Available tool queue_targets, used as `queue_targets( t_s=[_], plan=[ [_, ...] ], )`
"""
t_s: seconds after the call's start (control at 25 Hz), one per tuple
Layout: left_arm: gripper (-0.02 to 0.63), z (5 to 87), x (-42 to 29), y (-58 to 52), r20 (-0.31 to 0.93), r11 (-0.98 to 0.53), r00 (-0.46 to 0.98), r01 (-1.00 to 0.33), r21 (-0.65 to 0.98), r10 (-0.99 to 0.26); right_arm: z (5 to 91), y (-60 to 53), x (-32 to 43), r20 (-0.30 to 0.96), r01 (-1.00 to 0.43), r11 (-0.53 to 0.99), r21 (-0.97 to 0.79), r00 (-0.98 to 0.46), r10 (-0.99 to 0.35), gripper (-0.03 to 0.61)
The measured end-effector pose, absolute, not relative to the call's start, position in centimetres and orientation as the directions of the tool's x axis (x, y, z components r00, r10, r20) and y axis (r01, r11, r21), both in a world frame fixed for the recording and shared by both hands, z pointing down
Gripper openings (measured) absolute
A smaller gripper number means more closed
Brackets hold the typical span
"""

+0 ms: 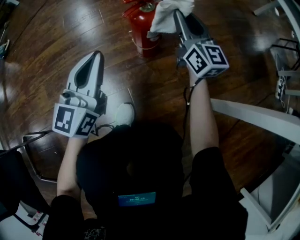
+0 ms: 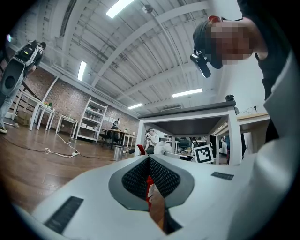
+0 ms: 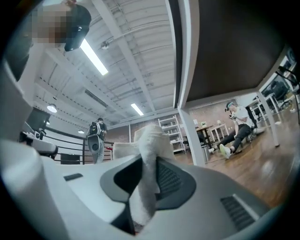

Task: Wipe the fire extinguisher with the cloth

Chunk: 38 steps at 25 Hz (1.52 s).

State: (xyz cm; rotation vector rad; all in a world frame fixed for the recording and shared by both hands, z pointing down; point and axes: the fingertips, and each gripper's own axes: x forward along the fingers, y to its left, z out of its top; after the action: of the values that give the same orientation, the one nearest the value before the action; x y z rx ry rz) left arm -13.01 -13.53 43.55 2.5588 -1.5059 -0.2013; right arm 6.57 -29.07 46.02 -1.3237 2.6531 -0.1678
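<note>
Head view: the extinguisher (image 1: pixel 142 29) stands on the wood floor (image 1: pixel 47 42) at the top of the frame. Its red body is seen from steeply above. The frame edge cuts off its head, and the cloth (image 1: pixel 169 11) covers part of its right side.

Right gripper (image 1: pixel 177 15): the jaws are closed on the white cloth, which bunches out beyond the tips and hangs over the extinguisher's upper right. Whether the cloth actually touches the cylinder cannot be confirmed from this angle. In the right gripper view, the right gripper (image 3: pixel 147 161) has a thick fold of cloth (image 3: pixel 149 140) pinched between the ribbed pads. The fold blocks whatever lies ahead, so the extinguisher does not show in this view.

Left gripper (image 1: pixel 97 56): it is held low and to the left, well apart from the extinguisher, over bare floor. In the left gripper view, the left gripper (image 2: pixel 149 159) has its jaws together at the tips and grips nothing. A thin red and brown sliver shows through the slit behind the tips, but it is too narrow to identify with certainty.

A white shoe (image 1: pixel 124 114) is partly hidden behind the person's dark clothing.
</note>
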Motion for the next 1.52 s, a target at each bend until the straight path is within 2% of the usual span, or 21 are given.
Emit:
queue_targets(
  t_s=[0.2,0.4,0.68,1.2,1.52],
  plan=[
    [0.002,44.0,-13.1,-13.7,-0.019,-0.476,0.483,-0.854,0.212,-0.875,45.4,-31.0,5.8,-0.092,-0.789,0.592,-0.166,-0.585,-0.806,0.092],
    [0.002,44.1,-13.1,-13.8,-0.017,-0.476,0.484,-0.854,0.210,-0.875,48.6,-32.8,4.9,-0.022,-0.803,0.569,-0.177,-0.575,-0.818,0.092],
    [0.002,44.4,-13.4,-14.0,-0.006,-0.474,0.483,-0.855,0.211,-0.875,54.2,-34.6,6.9,0.048,-0.820,0.487,-0.302,-0.523,-0.851,0.092],
    [0.002,44.5,-12.8,-14.5,-0.004,-0.486,0.496,-0.849,0.209,-0.868,66.6,-33.7,6.9,0.305,-0.857,0.373,-0.356,-0.483,-0.820,0.091],
    [0.002,44.5,-12.8,-14.4,-0.003,-0.481,0.492,-0.851,0.212,-0.871,68.5,-31.2,6.3,0.327,-0.846,0.348,-0.405,-0.489,-0.809,0.089]
  ],
)
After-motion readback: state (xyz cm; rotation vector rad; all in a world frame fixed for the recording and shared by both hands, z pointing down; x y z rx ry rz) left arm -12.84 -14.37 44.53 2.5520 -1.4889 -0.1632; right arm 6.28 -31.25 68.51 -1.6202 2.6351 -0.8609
